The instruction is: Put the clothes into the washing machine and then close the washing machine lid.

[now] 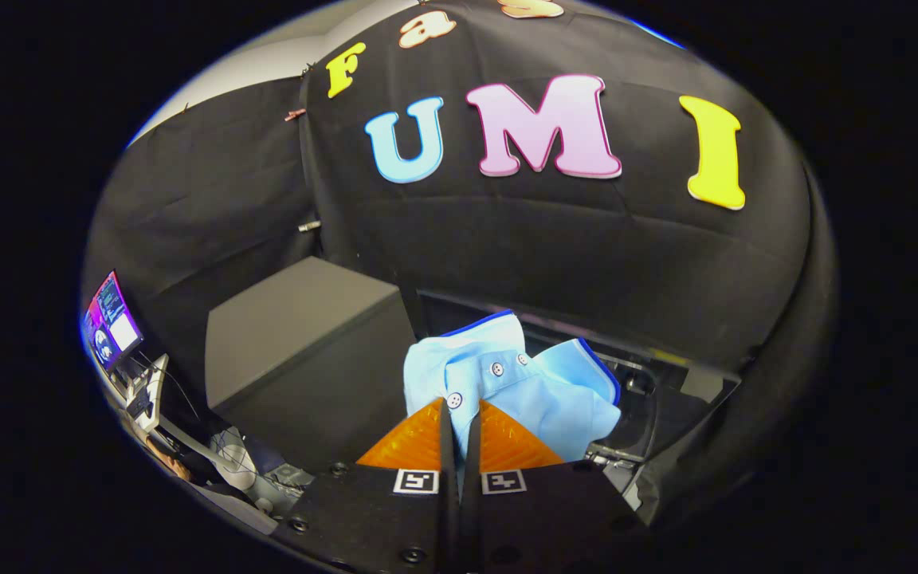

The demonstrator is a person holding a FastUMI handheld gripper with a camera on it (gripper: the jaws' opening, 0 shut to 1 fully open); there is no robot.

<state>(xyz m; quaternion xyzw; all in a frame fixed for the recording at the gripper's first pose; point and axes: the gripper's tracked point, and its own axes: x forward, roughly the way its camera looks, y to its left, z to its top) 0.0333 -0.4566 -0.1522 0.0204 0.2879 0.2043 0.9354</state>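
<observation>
Clothes here means one light blue shirt (507,391) with a darker blue trim and small white buttons, bunched up just ahead of the gripper (460,426) and spreading from about twelve o'clock round to two o'clock of the fingertips. Both orange fingers (415,442) stand nearly together with a strip of the pale fabric running down the narrow gap between them, so the tool looks clamped on the shirt near its button placket. Behind and below the garment, from one to three o'clock, a dark opening with a glossy rim (650,399) shows; I take this to be the washing machine with its lid up, though the drum itself is too dark to make out. At ten o'clock sits a plain grey box (300,335), and far out at nine o'clock a lit screen (111,319).

As for handling, the shirt should be light, limp and easily creased, with no stiffness to steer it; loose sleeves and hem will trail and may catch on the rim. A pinch through several gathered layers near the collar or placket seems the surest hold, since a single thin layer could slip from the pads
</observation>
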